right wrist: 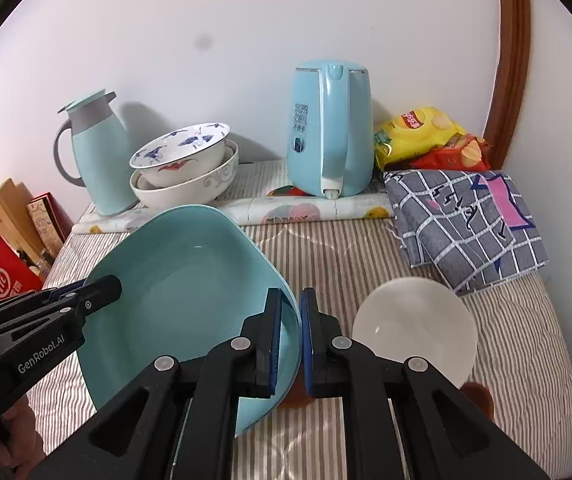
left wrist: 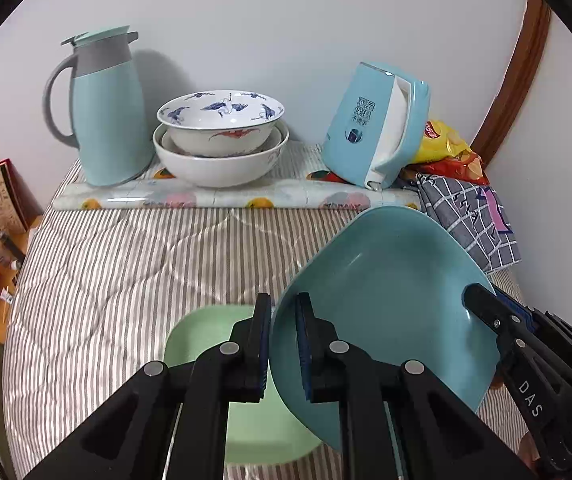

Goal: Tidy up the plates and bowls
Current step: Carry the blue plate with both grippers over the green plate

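A teal square plate point(left wrist: 398, 300) point(right wrist: 189, 300) hangs tilted above the striped bedcover, held from both sides. My left gripper point(left wrist: 283, 308) is shut on its left rim, and my right gripper point(right wrist: 292, 304) is shut on its right rim. Each shows in the other's view: the right gripper point(left wrist: 476, 294) and the left gripper point(right wrist: 107, 286). A pale green square plate point(left wrist: 205, 344) lies on the cover below the left gripper. A white bowl point(right wrist: 414, 328) sits to the right of the right gripper. Stacked patterned bowls point(left wrist: 221, 136) point(right wrist: 183, 168) stand at the back.
Along the wall stand a teal thermos jug point(left wrist: 105, 112), a teal kettle point(right wrist: 328, 136) and snack bags point(right wrist: 418, 132), behind a rolled floral mat point(left wrist: 225, 198). A folded checked cloth point(right wrist: 466, 224) lies at the right. Boxes and a red bag point(right wrist: 1, 276) sit beside the bed's left edge.
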Motion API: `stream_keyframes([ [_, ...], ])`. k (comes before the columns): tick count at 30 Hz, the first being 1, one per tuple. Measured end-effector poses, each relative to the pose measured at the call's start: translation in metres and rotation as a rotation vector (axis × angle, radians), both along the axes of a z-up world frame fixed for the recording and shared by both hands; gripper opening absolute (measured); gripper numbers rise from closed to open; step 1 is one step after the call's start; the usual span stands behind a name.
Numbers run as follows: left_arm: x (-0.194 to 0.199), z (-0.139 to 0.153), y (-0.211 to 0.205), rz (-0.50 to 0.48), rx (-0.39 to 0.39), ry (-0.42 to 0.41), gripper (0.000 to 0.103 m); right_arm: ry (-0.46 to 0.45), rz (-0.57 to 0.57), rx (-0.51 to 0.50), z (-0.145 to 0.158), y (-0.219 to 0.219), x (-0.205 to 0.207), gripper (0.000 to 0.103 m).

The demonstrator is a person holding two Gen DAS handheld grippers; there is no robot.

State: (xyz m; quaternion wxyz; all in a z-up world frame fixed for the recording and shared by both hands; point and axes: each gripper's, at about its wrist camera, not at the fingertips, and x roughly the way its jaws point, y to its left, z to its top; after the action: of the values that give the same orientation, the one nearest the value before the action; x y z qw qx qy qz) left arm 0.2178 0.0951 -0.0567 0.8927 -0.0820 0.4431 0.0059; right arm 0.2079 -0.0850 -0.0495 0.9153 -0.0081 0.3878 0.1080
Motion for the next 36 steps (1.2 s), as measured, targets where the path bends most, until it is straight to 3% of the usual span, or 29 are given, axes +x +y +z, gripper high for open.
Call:
stream_keyframes([
  [19,-0.044,-0.024,0.002,-0.001,-0.018,0.047,0.013,0.042,-0.003,0.008,-0.022,-0.004,-0.043,0.010],
  [36,-0.063,-0.047,0.052,0.091,-0.003,0.092,0.012,0.101,0.101,-0.001,-0.048,0.049,-0.046,0.010],
])
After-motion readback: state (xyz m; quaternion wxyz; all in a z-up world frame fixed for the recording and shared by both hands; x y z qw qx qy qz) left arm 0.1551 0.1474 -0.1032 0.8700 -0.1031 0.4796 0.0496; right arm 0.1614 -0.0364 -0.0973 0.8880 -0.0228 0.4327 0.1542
